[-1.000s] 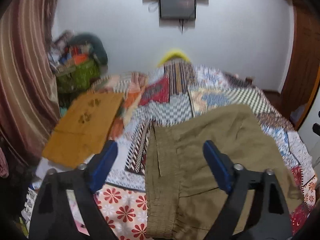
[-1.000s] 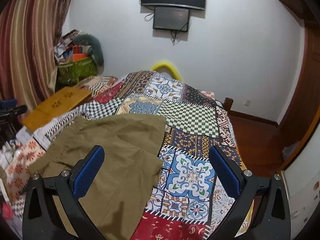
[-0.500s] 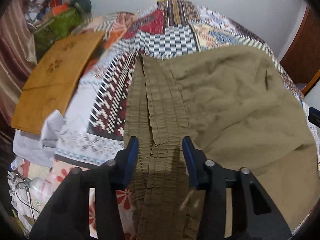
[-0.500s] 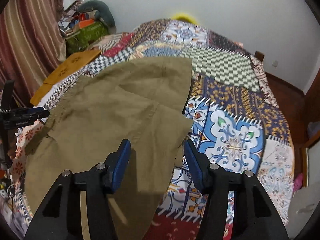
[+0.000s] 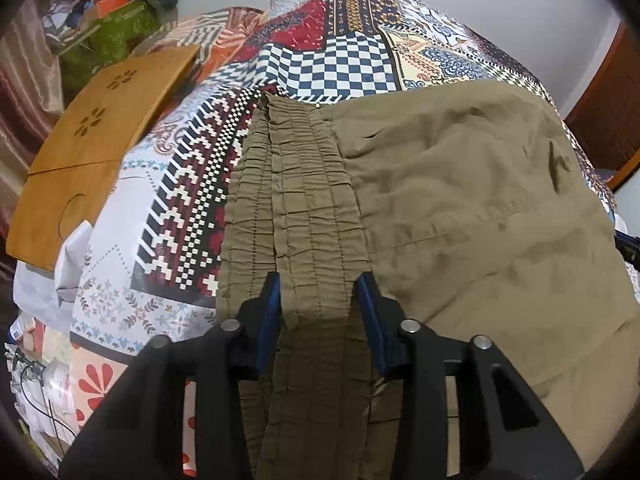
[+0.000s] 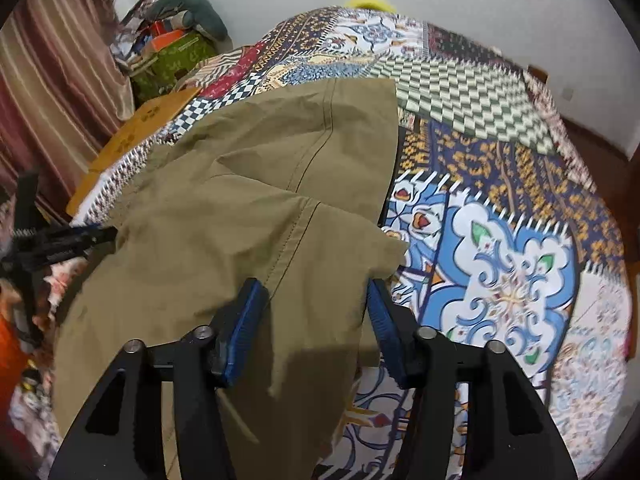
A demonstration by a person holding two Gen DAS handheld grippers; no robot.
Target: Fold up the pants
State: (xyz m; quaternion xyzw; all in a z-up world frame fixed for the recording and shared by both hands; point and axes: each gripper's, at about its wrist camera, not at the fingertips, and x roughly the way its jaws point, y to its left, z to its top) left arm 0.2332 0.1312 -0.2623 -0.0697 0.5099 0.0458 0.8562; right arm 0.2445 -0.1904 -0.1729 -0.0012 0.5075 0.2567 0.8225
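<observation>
The pants lie spread on the bed's quilt. The left claw straddles the ruched waistband, its jaws apart with cloth between them; the right claw straddles a leg hem, likewise unclosed. This looks like the grasping step: next, both should pinch shut, then lift and carry the cloth over.

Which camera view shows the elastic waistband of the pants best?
The left wrist view: the gathered, stitched waistband fills its center and runs between the left gripper. The right wrist view shows only the leg ends of the pants; there the waistband is not visible.
</observation>
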